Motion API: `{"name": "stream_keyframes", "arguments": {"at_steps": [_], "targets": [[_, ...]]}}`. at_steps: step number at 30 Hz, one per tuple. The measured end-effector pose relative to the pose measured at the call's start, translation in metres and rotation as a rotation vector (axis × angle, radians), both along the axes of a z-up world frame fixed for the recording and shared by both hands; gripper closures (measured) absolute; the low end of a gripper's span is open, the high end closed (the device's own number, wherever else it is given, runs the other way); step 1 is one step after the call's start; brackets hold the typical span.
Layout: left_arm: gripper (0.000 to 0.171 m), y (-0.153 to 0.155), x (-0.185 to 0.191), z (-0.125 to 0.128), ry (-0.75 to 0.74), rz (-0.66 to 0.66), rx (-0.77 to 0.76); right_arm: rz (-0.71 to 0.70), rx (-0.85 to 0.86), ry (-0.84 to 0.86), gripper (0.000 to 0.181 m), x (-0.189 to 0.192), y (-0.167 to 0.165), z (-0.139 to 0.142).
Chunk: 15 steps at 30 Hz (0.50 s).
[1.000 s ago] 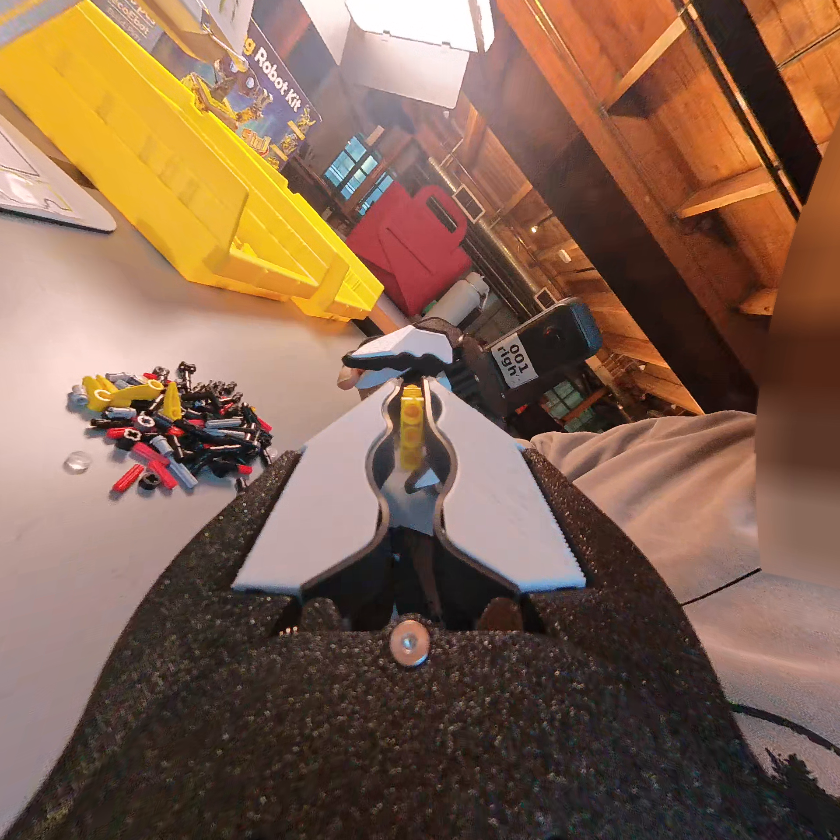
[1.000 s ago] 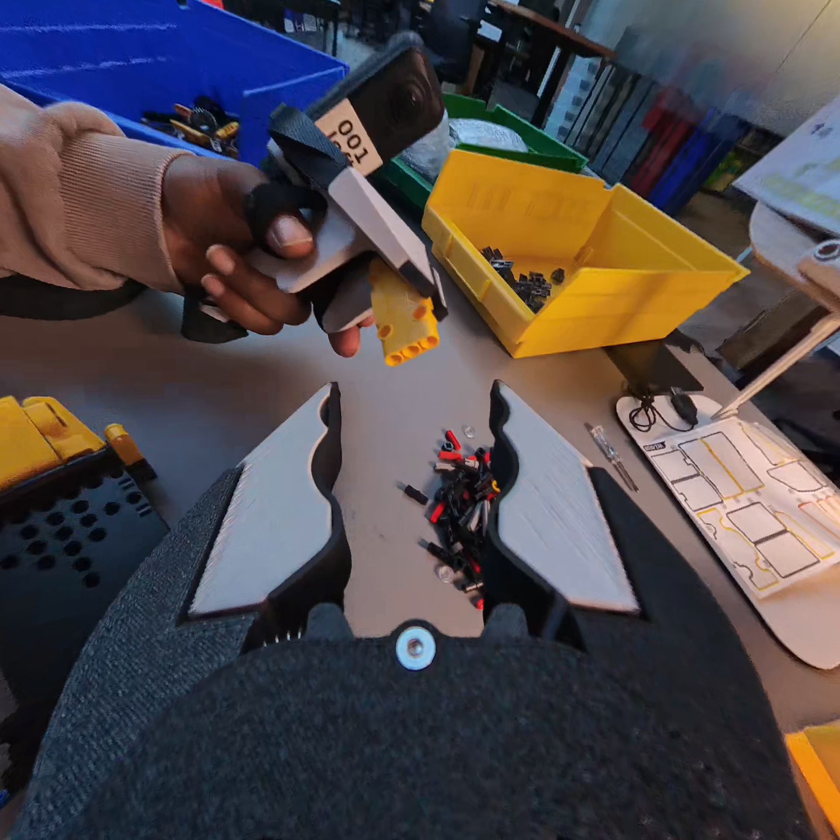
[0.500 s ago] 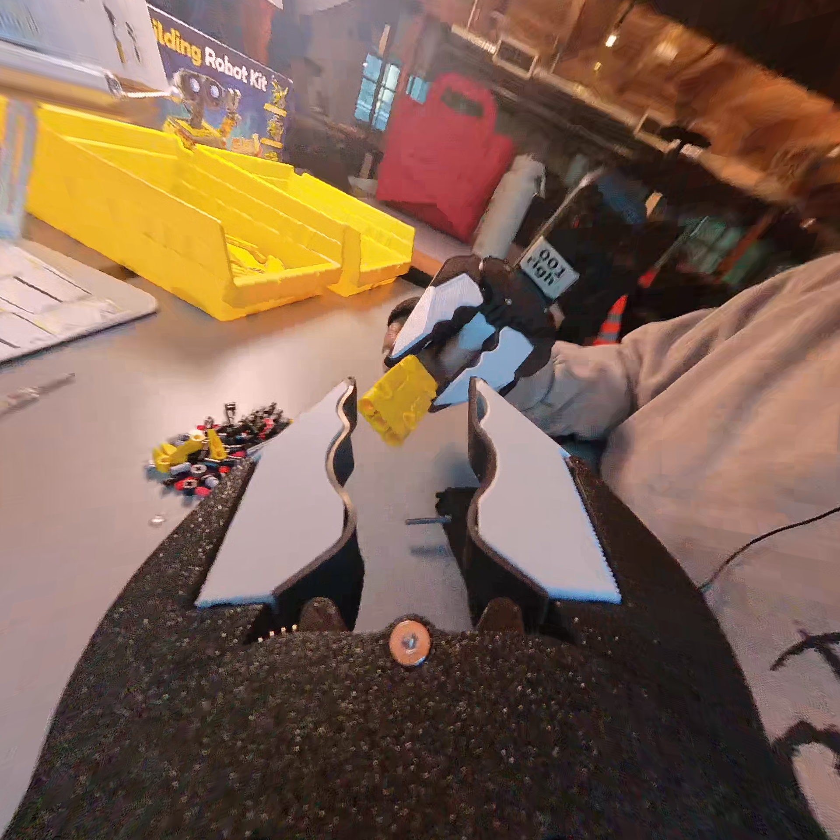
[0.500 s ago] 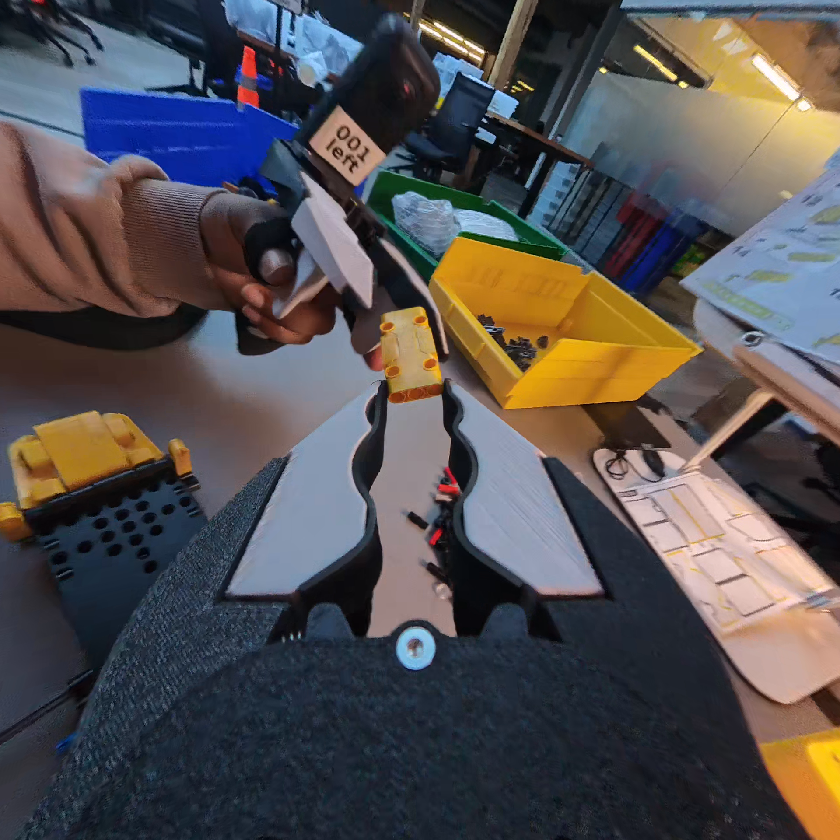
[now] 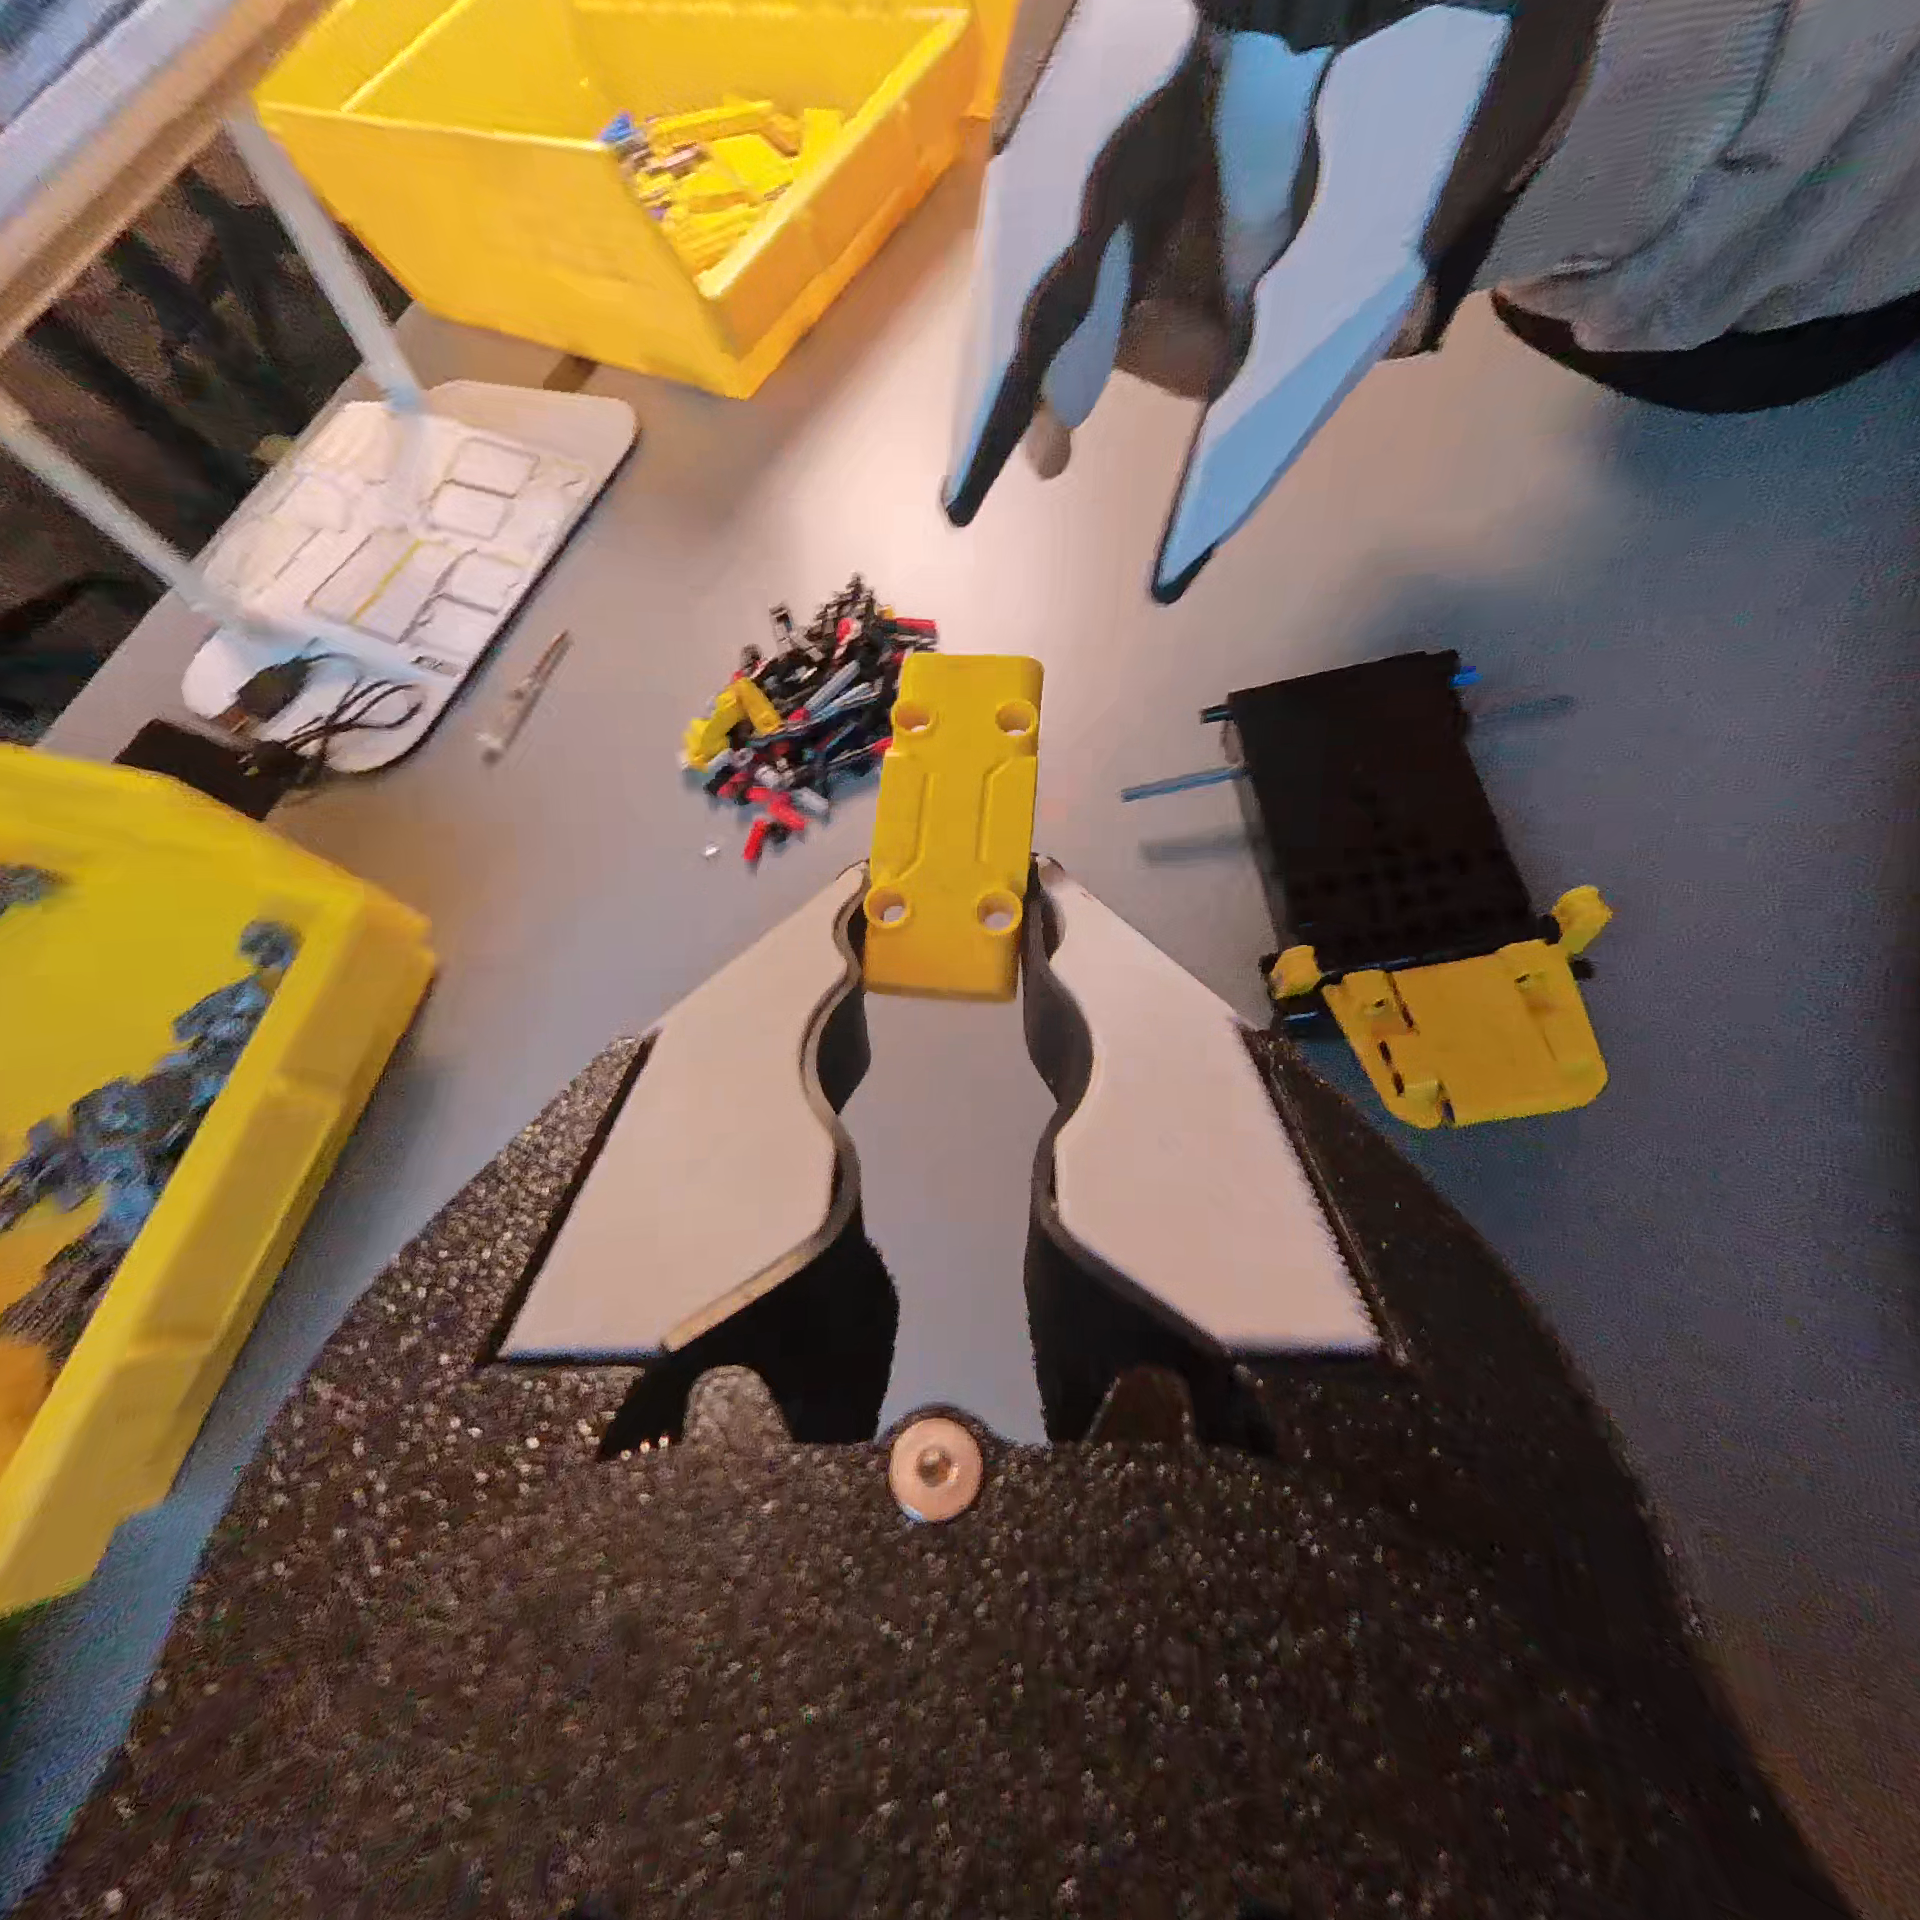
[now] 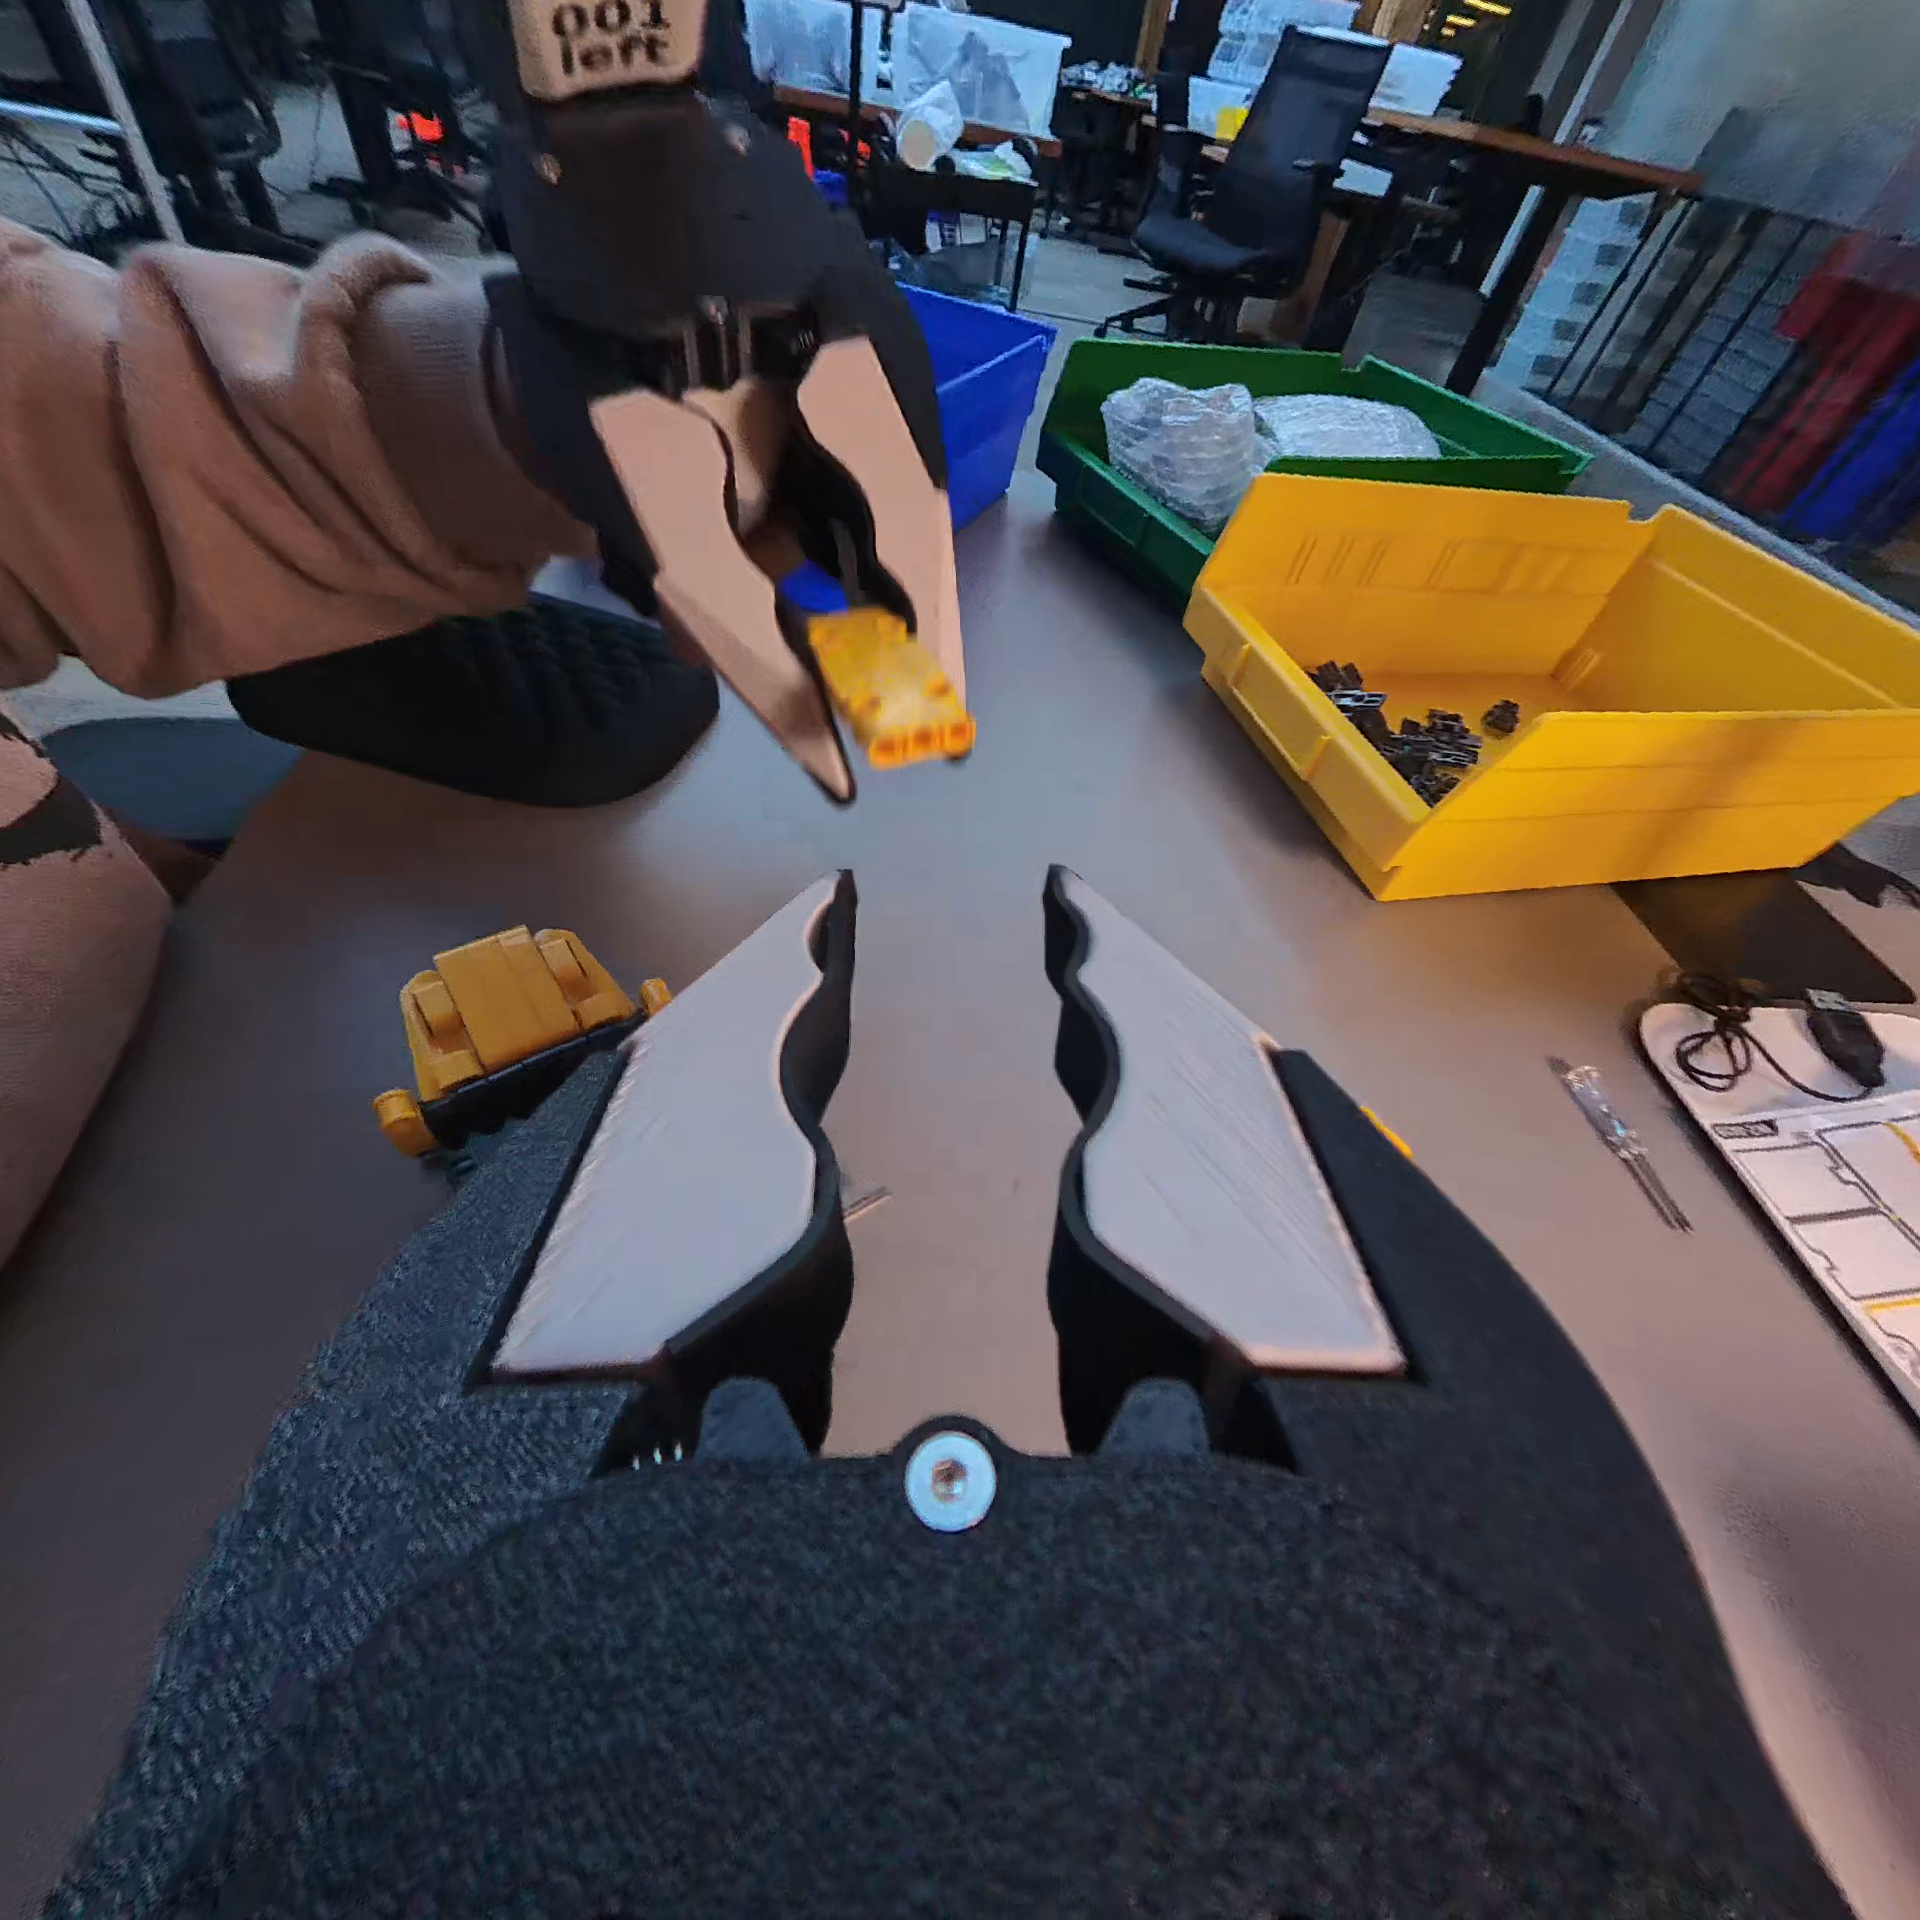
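My left gripper is shut on a flat yellow block with four holes and holds it above the grey table. In the right wrist view the left gripper hangs ahead with the block between its tips. My right gripper is open and empty, a little short of the block. It shows at the top of the left wrist view, jaws apart. A pile of small black, red and yellow parts lies beneath the block. A black and yellow assembly lies to the right.
Yellow bins stand at the back and at the left. A lamp base with a printed sheet and a small screwdriver lie left. The right wrist view shows a yellow bin, a green bin, a blue bin, the assembly. Tip to tip, the grippers are about 6 centimeters apart.
Half a second ago my right gripper held the block while my left was open. Now my left is shut on it, flat face up, and my right has opened and drawn back.
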<state>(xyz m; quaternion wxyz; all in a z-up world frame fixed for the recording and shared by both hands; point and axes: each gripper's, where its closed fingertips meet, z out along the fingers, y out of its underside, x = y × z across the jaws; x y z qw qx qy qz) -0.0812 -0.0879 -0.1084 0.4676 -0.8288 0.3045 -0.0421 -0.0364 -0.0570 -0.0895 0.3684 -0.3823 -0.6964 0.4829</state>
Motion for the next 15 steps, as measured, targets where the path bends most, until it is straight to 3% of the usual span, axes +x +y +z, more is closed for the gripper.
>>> {"name": "stream_keyframes", "arguments": {"at_steps": [4,7,9,11,15], "targets": [[0.146,-0.056,-0.122,0.039,0.021,0.434,-0.003,0.022,0.021,-0.142,0.120,0.025,0.018,-0.020],[0.146,-0.129,-0.216,0.033,0.106,0.775,-0.132,0.085,0.033,-0.248,0.117,0.049,0.017,-0.046],[0.146,-0.176,-0.247,0.010,0.126,0.914,-0.293,0.141,0.029,-0.279,0.114,0.058,0.005,-0.057],[0.146,-0.203,-0.264,-0.009,0.147,1.000,-0.371,0.181,0.051,-0.275,0.113,0.060,-0.008,-0.063],[0.144,-0.218,-0.278,-0.023,0.155,1.087,-0.392,0.238,0.165,-0.324,0.105,0.060,-0.030,-0.080]]}}
